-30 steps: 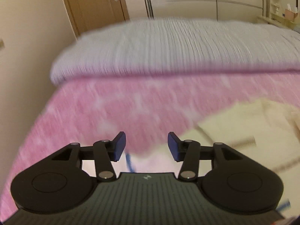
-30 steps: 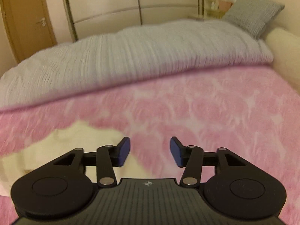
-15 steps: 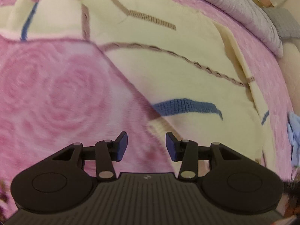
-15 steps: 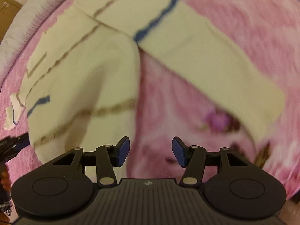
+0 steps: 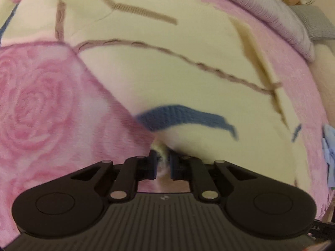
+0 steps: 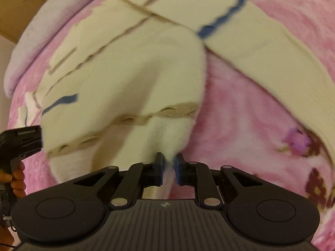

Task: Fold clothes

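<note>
A cream knitted sweater (image 5: 178,79) with brown and blue stripes lies spread on a pink rose-patterned blanket (image 5: 41,108). My left gripper (image 5: 162,156) has just closed on the sweater's near hem corner, below a blue stripe (image 5: 184,119), with cream fabric pinched between its pads. In the right wrist view the same sweater (image 6: 129,71) shows, with one sleeve (image 6: 261,50) stretched to the right. My right gripper (image 6: 168,161) is closing on the other hem corner, and a bunch of cream knit is squeezed between its pads below a brown stripe (image 6: 167,113).
A grey quilt (image 5: 261,10) and a grey pillow (image 5: 314,23) lie at the far end of the bed. A light blue cloth (image 5: 328,154) sits at the right edge. The other gripper's body (image 6: 21,140) and a person's fingers (image 6: 17,179) show at the left.
Both grippers tipped down from looking across the bed to the sweater, came close to its hem and closed from open onto the fabric.
</note>
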